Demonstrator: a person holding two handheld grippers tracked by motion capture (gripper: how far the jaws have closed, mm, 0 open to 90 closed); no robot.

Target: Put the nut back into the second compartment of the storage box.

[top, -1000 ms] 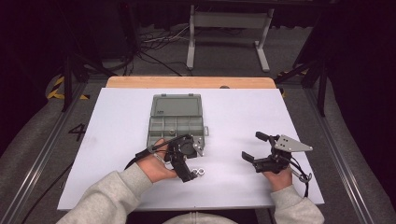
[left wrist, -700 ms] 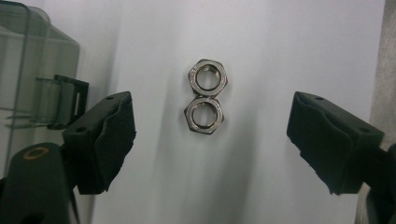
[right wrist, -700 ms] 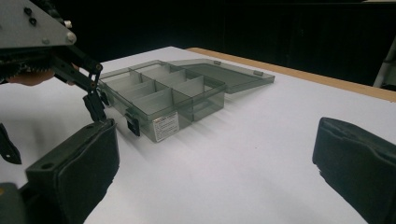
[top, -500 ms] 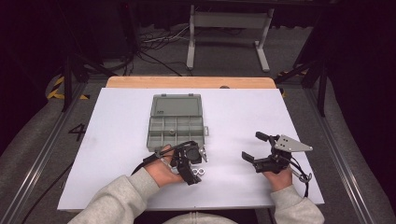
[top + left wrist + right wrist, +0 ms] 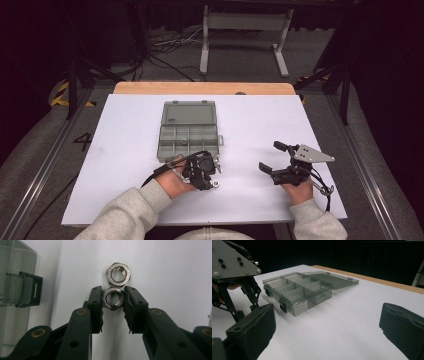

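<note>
In the left gripper view, the left gripper (image 5: 114, 300) has its fingers (image 5: 96, 306) closed on a steel hex nut (image 5: 114, 299), one pad on each side of it. A second hex nut (image 5: 118, 274) lies flat on the white tabletop (image 5: 170, 277) just beyond the first, its near edge touching or almost touching the gripped one; which cannot be told. At the left edge of that view stands a black latch (image 5: 25, 290) on the clear wall of the organizer box (image 5: 15, 270).

The high view shows the same gripper (image 5: 212, 181) low over the tabletop (image 5: 125, 150) just near of the box (image 5: 189, 131), with a small metallic ring shape at its tip; the separate nuts and the grip on them cannot be made out there. The person's left hand (image 5: 172, 182) holds it, grey sleeve (image 5: 120, 217) behind.

The right gripper (image 5: 276, 161) sits well to the right, fingers spread wide with nothing between them. In the right gripper view its two black pads (image 5: 252, 332) stand far apart over bare tabletop (image 5: 342, 325), and the smoky-grey box (image 5: 299, 290) lies beyond with its lid (image 5: 334, 280) folded open flat and its divided compartments looking empty. A white label (image 5: 301, 307) is stuck on the near wall of the box; its print is too small to read. The grey three-cornered plate (image 5: 232, 261) fills the upper left there.
</note>
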